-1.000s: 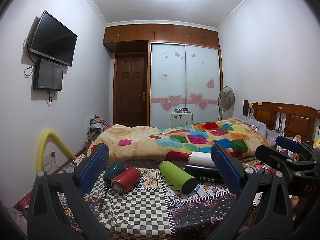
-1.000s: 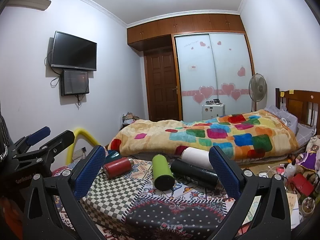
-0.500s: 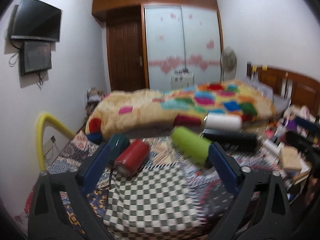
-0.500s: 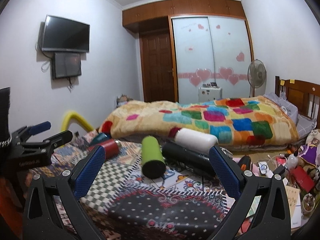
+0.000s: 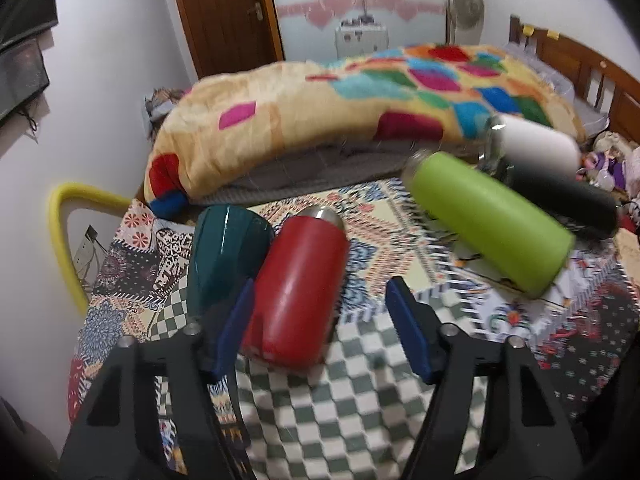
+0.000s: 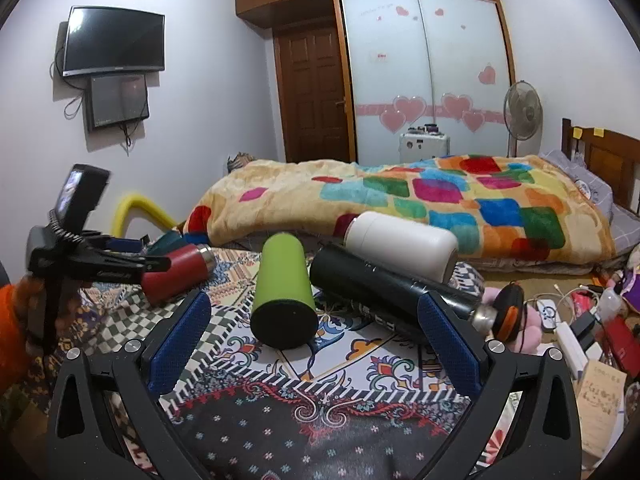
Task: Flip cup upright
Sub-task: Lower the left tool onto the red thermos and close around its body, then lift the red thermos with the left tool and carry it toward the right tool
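Observation:
Several cups lie on their sides on a patterned cloth. In the left wrist view a red cup [image 5: 298, 288] lies closest, between a dark teal cup [image 5: 224, 252] and a lime green cup [image 5: 490, 222]. My left gripper [image 5: 320, 328] is open, its blue fingers on either side of the red cup's near end. In the right wrist view the green cup [image 6: 284, 284], a black cup [image 6: 384, 292] and a white cup [image 6: 400, 242] lie ahead of my open, empty right gripper [image 6: 312, 340]. The red cup [image 6: 176, 272] and the left gripper [image 6: 132, 256] show at the left.
A bed with a colourful blanket [image 6: 400, 200] stands just behind the cups. Clutter and orange headphones [image 6: 510, 316] lie at the right. A yellow tube [image 5: 68, 236] curves at the left wall. The checkered cloth [image 5: 344, 412] covers the near surface.
My left gripper has moved forward and down to the red cup, which now sits between its fingers. The right gripper has moved a little closer to the green cup.

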A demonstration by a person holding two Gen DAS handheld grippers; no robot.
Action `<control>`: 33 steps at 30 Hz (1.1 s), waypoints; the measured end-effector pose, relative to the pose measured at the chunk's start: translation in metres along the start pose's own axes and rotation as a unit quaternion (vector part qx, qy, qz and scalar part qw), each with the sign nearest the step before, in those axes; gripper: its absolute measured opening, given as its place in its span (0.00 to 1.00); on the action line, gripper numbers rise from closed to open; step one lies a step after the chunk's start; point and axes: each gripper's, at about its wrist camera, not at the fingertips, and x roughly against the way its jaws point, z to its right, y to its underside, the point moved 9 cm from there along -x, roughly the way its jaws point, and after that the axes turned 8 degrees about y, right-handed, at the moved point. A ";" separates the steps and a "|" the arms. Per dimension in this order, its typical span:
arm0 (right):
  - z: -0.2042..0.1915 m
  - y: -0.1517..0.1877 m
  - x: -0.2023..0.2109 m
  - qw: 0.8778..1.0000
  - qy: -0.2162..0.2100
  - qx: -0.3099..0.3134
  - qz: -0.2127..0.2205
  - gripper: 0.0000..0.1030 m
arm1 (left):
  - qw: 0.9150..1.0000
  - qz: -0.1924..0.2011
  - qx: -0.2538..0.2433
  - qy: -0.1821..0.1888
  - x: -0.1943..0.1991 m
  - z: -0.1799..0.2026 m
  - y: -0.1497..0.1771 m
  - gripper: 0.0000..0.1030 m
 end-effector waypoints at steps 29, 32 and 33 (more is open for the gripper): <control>0.004 0.013 -0.025 1.000 -0.010 -0.009 -0.023 1.00 | 0.993 -0.118 -0.018 0.016 -0.078 -0.007 0.000 0.63; 0.006 0.010 -0.023 1.000 -0.010 -0.012 -0.020 1.00 | 0.993 -0.117 -0.018 0.011 -0.071 -0.004 0.005 0.63; 0.007 0.009 -0.022 1.000 -0.010 -0.012 -0.018 1.00 | 0.993 -0.114 -0.021 0.008 -0.067 -0.002 0.007 0.63</control>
